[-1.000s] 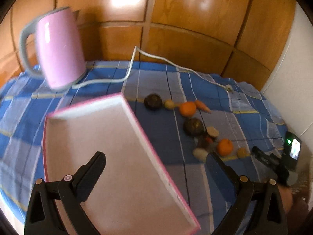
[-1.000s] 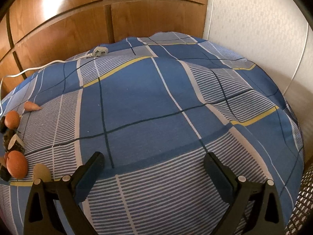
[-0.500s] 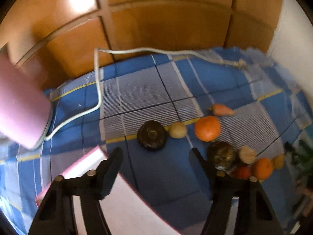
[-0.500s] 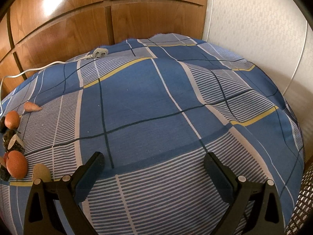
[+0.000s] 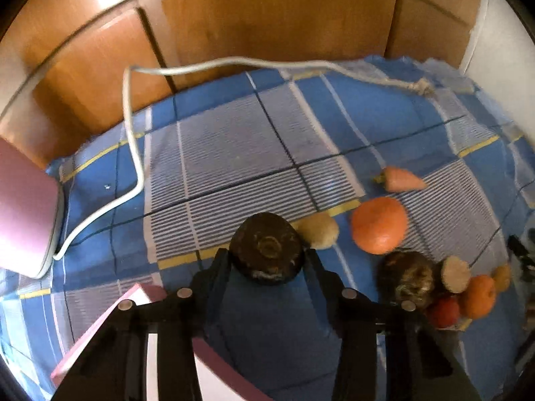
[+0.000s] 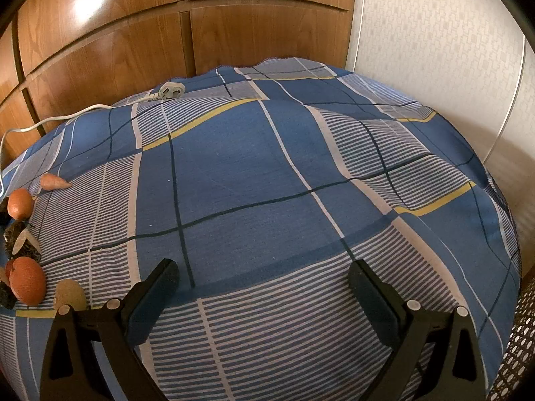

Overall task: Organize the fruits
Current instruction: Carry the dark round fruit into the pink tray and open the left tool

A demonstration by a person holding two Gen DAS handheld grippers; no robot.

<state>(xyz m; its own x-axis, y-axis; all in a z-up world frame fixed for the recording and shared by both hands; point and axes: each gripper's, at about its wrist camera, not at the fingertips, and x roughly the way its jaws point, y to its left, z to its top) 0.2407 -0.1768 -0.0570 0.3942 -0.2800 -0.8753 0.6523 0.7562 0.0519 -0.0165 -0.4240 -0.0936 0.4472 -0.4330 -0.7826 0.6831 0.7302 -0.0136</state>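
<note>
Blue checked cloth [image 6: 267, 173] covers the whole surface, and the fruits lie scattered along it. The left gripper [image 5: 267, 260] points steeply down over a dark round fruit [image 5: 266, 246], its jaws closing with that fruit between them; the fingers [image 5: 220, 267] sit right at its sides (I cannot tell whether they press it yet). Just beside it lies a small pale fruit [image 5: 319, 232], then a large orange [image 5: 379, 224] and a carrot-shaped piece [image 5: 401, 180] farther back. A pink tray [image 5: 100, 334] shows its corner under the left gripper's frame, and a pink kettle [image 5: 23, 214] stands at the left with its white cord [image 5: 133, 153] trailing. The right gripper [image 6: 264, 280] hangs over bare cloth, fingers spread wide with nothing between them, well apart from the fruits at its left edge.
</note>
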